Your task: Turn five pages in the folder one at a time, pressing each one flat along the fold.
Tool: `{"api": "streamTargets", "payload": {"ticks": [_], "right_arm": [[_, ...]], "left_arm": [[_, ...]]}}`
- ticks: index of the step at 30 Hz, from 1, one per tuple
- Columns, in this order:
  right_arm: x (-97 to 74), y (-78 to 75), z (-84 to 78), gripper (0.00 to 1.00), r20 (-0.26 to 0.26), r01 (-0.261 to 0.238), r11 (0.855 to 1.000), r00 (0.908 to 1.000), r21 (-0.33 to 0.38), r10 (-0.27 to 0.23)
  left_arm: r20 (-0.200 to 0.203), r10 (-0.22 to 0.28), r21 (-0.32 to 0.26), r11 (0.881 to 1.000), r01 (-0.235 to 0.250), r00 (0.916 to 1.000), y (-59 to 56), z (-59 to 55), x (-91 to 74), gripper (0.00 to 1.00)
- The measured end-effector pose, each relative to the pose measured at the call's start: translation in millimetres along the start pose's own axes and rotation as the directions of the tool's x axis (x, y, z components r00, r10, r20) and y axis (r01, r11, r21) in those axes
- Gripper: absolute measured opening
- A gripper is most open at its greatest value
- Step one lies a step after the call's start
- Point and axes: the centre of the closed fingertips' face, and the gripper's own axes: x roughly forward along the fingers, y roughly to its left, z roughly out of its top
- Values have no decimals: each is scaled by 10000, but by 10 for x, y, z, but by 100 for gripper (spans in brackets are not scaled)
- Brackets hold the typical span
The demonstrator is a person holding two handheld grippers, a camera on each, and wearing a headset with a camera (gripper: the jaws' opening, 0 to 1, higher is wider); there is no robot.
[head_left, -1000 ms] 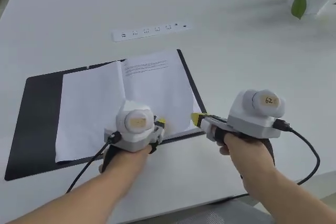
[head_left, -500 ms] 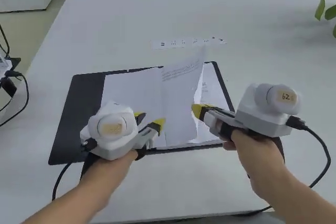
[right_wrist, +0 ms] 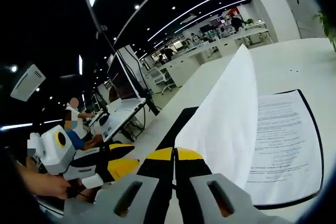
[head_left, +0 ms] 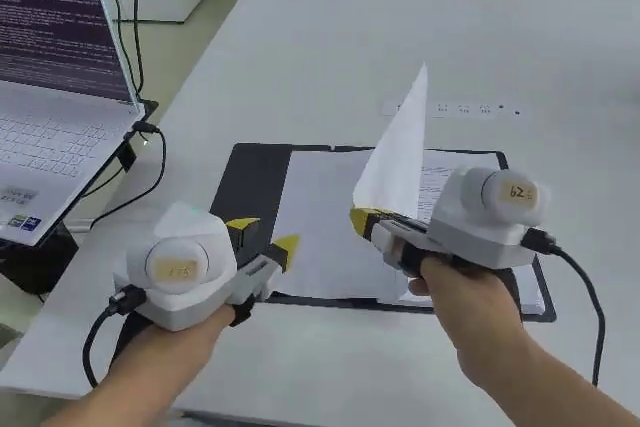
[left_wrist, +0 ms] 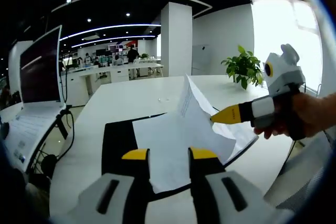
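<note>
Head view, mid page-turn: right hand-held gripper (head_left: 362,219) clamps the lifted page (head_left: 398,152) rising above its tips, left hand-held gripper (head_left: 265,236) gapes empty, folder (head_left: 245,172) just ahead; next, probably lay page leftward, press fold.

The folder (head_left: 250,182) lies open on the table (head_left: 300,47), a laptop (head_left: 50,97) well to its left, a power strip (head_left: 450,107) behind it; one page (head_left: 395,162) stands up near its middle.
</note>
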Motion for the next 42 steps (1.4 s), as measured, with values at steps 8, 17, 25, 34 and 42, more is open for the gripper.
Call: {"api": "streamTargets", "payload": {"ticks": [8, 17, 25, 34, 42], "right_arm": [[278, 200, -216, 0, -690, -273, 9994, 9973, -218, 258], [630, 346, -542, 0, -1658, -472, 9984, 9853, -304, 415], [835, 371, -779, 0, -2311, -381, 9986, 9725, -372, 285], [1045, 198, -1149, 0, -3222, 162, 9990, 9462, -419, -289], [1103, 201, -1308, 11, -3572, -387, 9992, 9334, -20, 355]], "left_arm": [[57, 320, -258, 9992, -318, 9995, 144, -59, -173, 27], [-44, 569, -368, 9977, -570, 9984, 232, -112, -311, 28], [-288, 746, -525, 9957, -761, 9968, 360, -220, -362, 27], [-796, 516, -681, 9960, -571, 9955, 372, -400, -395, 28], [-1047, 495, -520, 9971, -552, 9933, 390, -462, -370, 27]]}}
